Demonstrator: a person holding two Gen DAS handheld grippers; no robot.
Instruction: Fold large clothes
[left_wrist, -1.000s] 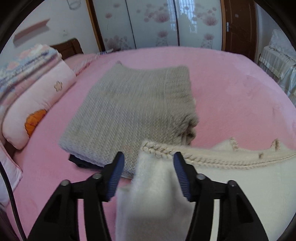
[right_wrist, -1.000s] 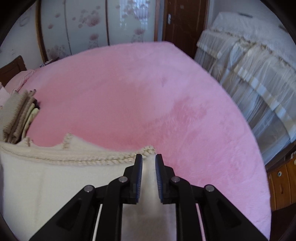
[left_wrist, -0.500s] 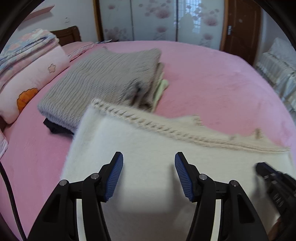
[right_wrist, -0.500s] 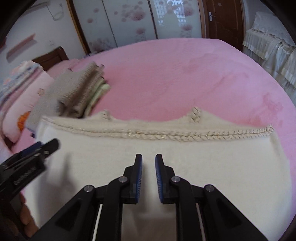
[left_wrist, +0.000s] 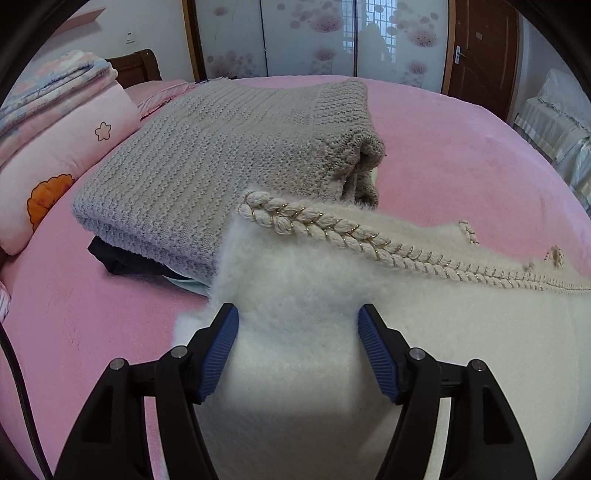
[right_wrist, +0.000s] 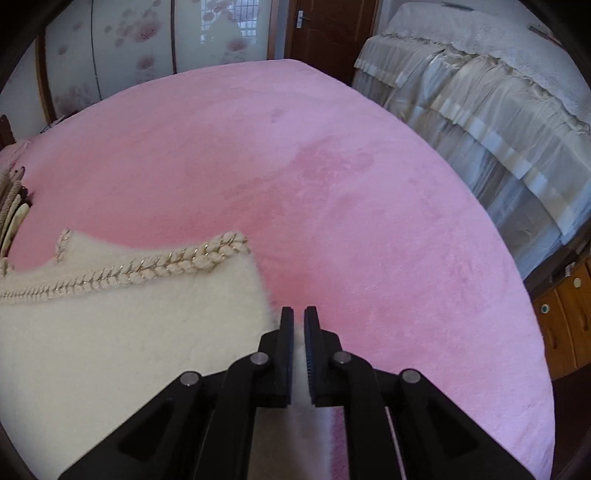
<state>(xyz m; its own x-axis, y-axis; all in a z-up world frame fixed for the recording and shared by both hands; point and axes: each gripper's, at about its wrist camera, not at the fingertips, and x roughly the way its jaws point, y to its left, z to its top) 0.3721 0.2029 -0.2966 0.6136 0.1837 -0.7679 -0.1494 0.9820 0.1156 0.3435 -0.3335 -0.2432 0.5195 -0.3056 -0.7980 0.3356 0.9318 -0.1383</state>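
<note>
A fluffy cream garment with a braided, gold-threaded trim lies on the pink bed. My left gripper is open, its blue pads wide apart over the garment's left edge, with the fabric between the fingers but not pinched. In the right wrist view the garment fills the lower left. My right gripper is shut on a fold of its right edge, with white fabric showing between the pads.
A folded grey knit sweater sits on a stack of clothes just behind the garment, over something dark. Pink pillows and folded blankets lie at the left. A draped cream cover and wooden drawers stand right of the bed.
Both grippers swung over the flat garment and back to its outer edges. The left one stays open over the left edge; the right one stays shut on the right edge.
</note>
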